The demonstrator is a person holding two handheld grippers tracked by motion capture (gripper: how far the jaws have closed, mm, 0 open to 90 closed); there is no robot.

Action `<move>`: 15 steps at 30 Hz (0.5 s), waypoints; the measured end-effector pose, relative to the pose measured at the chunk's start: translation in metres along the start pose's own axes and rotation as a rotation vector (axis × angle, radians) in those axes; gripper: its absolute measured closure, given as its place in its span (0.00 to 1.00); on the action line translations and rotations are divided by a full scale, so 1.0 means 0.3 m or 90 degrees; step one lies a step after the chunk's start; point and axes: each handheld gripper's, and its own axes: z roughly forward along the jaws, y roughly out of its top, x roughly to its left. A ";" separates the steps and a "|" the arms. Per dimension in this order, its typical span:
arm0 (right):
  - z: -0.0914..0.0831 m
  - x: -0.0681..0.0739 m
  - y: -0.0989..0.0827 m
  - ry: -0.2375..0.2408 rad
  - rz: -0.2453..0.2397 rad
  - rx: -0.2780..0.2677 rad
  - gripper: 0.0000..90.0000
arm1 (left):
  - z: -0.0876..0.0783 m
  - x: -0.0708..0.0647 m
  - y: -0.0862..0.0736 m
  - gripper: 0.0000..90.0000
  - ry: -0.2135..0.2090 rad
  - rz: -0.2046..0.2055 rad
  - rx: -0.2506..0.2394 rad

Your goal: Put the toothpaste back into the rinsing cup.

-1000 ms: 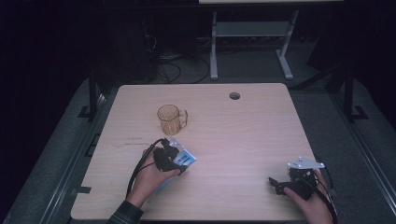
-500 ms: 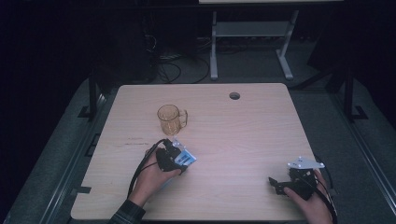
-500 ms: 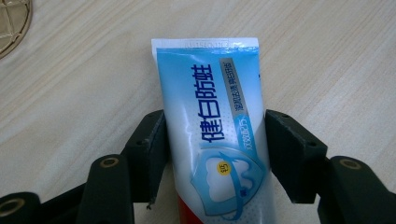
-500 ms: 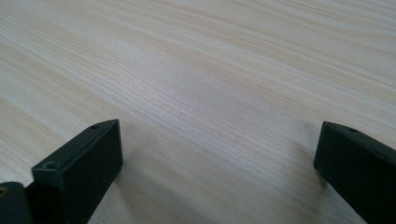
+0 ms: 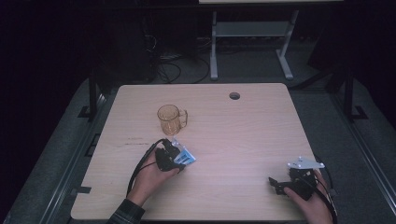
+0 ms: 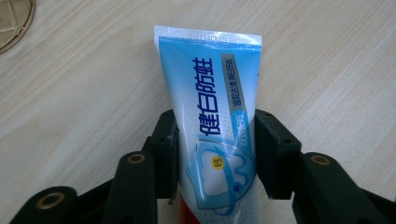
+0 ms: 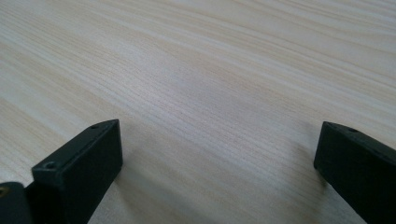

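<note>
A blue and white toothpaste tube (image 6: 210,93) lies flat on the wooden table (image 5: 243,135), its crimped end pointing away from my left gripper (image 6: 215,121). The jaws have just been closing and both pads now touch the tube's sides. In the high view the tube (image 5: 187,157) pokes out to the right of the left gripper (image 5: 175,157), just below an amber glass mug (image 5: 170,120). My right gripper (image 5: 275,183) rests near the table's front right corner. Its jaws (image 7: 219,135) are open, with bare wood between them.
The mug's rim shows at the top left corner of the left gripper view (image 6: 14,18). A round cable hole (image 5: 234,95) sits near the table's far edge. Beyond the table are a dark floor, cables and a white stand (image 5: 250,32).
</note>
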 end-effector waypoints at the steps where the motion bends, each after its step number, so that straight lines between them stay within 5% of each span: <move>1: 0.000 0.000 0.000 0.000 0.000 0.000 0.01 | -0.002 -0.001 0.001 0.66 0.000 0.000 0.004; 15: 0.000 0.000 0.000 0.000 0.001 0.000 0.01 | -0.018 0.025 -0.011 0.80 -0.045 -0.022 0.000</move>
